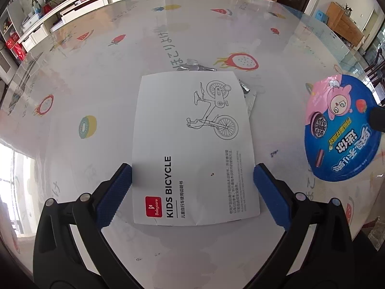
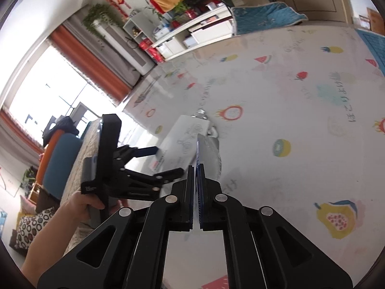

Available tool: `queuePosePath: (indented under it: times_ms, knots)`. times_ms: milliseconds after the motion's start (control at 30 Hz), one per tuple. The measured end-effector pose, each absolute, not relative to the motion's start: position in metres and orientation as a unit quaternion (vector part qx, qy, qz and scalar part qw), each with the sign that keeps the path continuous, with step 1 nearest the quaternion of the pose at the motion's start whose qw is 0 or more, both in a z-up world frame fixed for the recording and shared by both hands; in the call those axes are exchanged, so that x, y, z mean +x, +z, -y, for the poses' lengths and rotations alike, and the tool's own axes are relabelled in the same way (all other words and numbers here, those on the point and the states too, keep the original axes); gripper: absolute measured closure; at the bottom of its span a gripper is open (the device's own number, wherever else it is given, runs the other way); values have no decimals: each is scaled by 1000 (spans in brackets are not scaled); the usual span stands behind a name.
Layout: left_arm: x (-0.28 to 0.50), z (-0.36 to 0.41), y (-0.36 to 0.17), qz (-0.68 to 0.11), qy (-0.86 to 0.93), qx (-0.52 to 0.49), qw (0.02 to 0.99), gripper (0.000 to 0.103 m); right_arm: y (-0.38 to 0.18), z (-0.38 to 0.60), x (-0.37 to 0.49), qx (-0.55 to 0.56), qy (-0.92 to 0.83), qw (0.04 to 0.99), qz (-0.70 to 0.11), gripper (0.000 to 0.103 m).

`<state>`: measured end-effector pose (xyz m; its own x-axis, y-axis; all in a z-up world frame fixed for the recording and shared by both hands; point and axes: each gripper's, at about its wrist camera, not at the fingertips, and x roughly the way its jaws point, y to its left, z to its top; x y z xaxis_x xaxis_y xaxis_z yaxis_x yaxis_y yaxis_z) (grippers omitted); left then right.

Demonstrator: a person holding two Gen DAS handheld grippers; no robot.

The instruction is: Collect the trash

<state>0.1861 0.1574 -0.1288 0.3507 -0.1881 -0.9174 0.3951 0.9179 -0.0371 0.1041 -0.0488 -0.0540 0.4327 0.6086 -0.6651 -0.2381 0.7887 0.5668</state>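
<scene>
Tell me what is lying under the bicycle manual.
Crumpled silver foil wrappers stick out from under the bicycle manual's far edge and right corner. How far they continue underneath is hidden by the paper.

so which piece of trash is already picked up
The round blue cookie lid, pinched edge-on by the shut right gripper. The bicycle leaflet and foil scraps lie on the table.

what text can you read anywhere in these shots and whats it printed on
"KIDS BICYCLE": white leaflet between the open left tool fingers.
"Babycare": red square logo on the leaflet.
Leaflet's small Chinese print: too small.
Round blue snack lid, clamped in the right tool: stylised Chinese, not reliably readable.
Tablecloth script: blurred.
</scene>
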Motion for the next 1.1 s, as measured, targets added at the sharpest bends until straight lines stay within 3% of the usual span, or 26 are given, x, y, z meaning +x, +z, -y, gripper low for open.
queuePosePath:
  times_ms: [667,767,833,900,1100]
  knots:
    - [181,-157,-129,-529,-151,87,831,6,-54,52,97,213,270,815,-466,101]
    - [179,-162,-125,-518,-145,74,840,22,-51,55,94,214,271,816,-463,101]
    - [179,-169,-120,-508,-139,78,846,65,-49,57,92,217,269,817,-461,101]
    - [180,-180,-116,-511,-141,63,845,80,-48,57,91,216,270,818,-460,101]
    - [170,-172,-113,-505,-143,85,847,81,-46,58,88,216,273,817,-460,101]
